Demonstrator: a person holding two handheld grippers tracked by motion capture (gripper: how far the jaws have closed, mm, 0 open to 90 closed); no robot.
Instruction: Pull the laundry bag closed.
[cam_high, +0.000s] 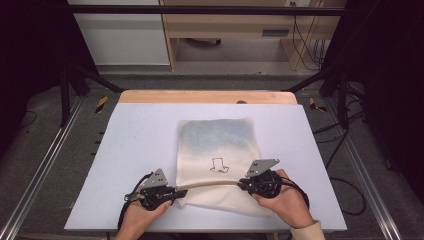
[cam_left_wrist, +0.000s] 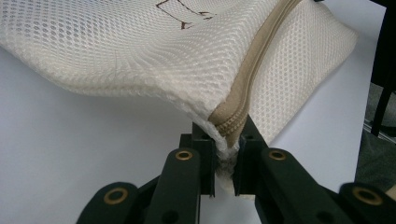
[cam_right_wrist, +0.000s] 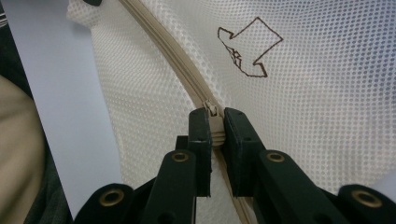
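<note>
Two grippers, left gripper (cam_high: 176, 193), right gripper (cam_high: 242, 184), clamped on one mesh bag's (cam_high: 216, 145) zipper (cam_high: 207, 184)

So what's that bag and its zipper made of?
The bag looks like soft cream mesh fabric, probably synthetic: tiny holes cover it and it sags. The zipper seems a tan woven tape with fine teeth, plastic or metal I can't tell.

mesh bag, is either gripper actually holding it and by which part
Both are. The left gripper is shut on the mesh bag at the zipper's end corner; the right gripper is shut on the zipper near its slider.
</note>
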